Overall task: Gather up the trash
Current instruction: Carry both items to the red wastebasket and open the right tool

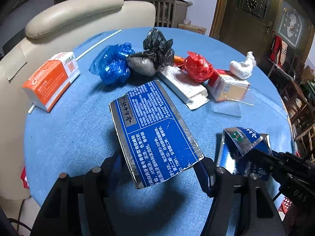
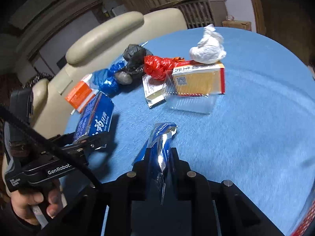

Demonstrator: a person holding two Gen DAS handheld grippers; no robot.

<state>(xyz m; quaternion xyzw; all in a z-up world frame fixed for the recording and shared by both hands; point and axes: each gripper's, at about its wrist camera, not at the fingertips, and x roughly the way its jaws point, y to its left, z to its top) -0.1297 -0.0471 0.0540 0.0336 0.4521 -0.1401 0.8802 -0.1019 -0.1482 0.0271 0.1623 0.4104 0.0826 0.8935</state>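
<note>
Left wrist view: left gripper (image 1: 157, 169) pinched a blue toothpaste carton (image 1: 155, 129) across its width, lifted clear of the blue tablecloth (image 1: 69, 137). Carton looked light, thin card w/ foil edges, likely empty & easily crushed; a hold across the mid-body seemed best. Print was Chinese, white on blue; a code like "7891" showed near the low edge. At right, right gripper (image 1: 254, 153) was pressed together on a torn foil carton piece (image 1: 244, 139). Orange-white box (image 1: 51, 80) lay at far left.

Right wrist view: right gripper (image 2: 161, 153) clamped that foil piece (image 2: 163, 137), flattened, slick & floppy, so prone to slip; a grip near a fold seemed safer. "GenRobot" read on the left gripper body (image 2: 59, 171), held by a hand (image 2: 33, 204). Further off lay crumpled bags, blue (image 2: 106, 80), black (image 2: 133, 59), red (image 2: 157, 66) & white (image 2: 208, 49), soft & light, plus a yellow-red box (image 2: 198, 80) w/ a QR code.
</note>
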